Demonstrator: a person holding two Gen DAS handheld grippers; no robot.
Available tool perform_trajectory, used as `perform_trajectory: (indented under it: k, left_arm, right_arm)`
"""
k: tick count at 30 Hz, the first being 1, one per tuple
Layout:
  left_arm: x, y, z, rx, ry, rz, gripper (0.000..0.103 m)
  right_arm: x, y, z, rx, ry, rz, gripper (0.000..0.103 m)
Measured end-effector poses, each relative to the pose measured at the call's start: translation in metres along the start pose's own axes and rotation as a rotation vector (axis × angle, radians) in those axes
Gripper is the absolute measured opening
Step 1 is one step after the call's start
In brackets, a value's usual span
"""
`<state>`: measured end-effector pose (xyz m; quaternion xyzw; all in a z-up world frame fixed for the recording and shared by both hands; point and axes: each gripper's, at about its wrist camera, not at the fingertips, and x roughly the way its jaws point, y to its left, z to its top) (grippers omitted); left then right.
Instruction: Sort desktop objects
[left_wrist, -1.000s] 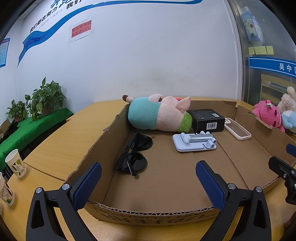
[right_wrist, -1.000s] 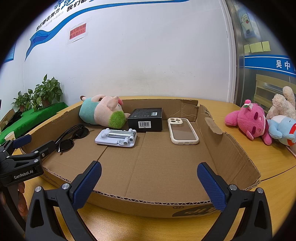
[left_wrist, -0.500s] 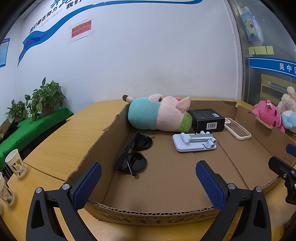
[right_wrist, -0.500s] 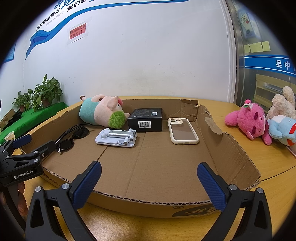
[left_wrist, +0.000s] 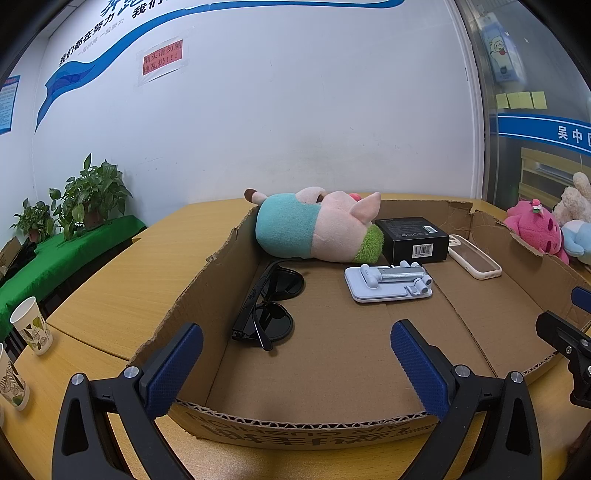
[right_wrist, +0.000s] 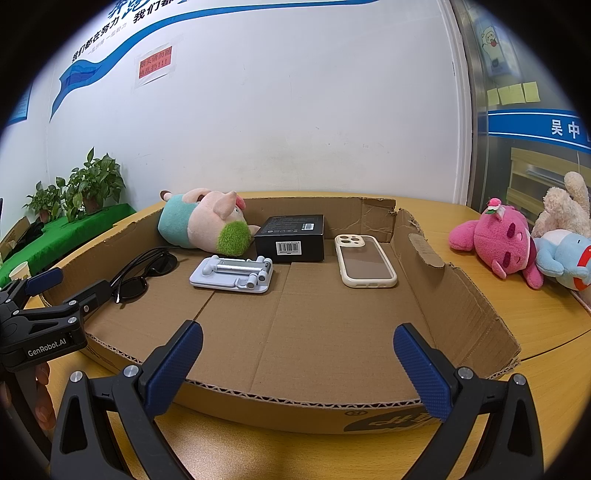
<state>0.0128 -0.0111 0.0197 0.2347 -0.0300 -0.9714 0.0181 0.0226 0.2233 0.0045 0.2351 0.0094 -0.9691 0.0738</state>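
Note:
A shallow cardboard tray (left_wrist: 303, 430) (right_wrist: 469, 295) holds a pig plush (left_wrist: 317, 227) (right_wrist: 201, 223), black sunglasses (left_wrist: 267, 306) (right_wrist: 146, 271), a white folding phone stand (left_wrist: 388, 282) (right_wrist: 232, 275), a black box (left_wrist: 410, 238) (right_wrist: 291, 238) and a cream phone case (left_wrist: 474, 256) (right_wrist: 364, 260). My left gripper (left_wrist: 295, 373) hovers open at the tray's near left edge, nothing between its fingers. My right gripper (right_wrist: 299, 371) hovers open at the near edge, also empty. Each gripper shows at the side of the other's view.
A pink plush (right_wrist: 496, 238) (left_wrist: 535, 227) and pale plushes (right_wrist: 565, 236) lie on the wooden table right of the tray. Paper cups (left_wrist: 31, 326) stand at the left. Potted plants (left_wrist: 86, 197) sit on a green-covered bench by the wall.

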Motion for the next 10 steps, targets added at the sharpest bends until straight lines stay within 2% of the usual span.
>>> perform_trajectory:
  k: [10]
  left_arm:
    - [-0.0020, 0.0001, 0.0011, 0.000, -0.002, -0.002, 0.103]
  right_arm:
    - [0.0000, -0.0003, 0.0001, 0.000, 0.000, 0.001, 0.103]
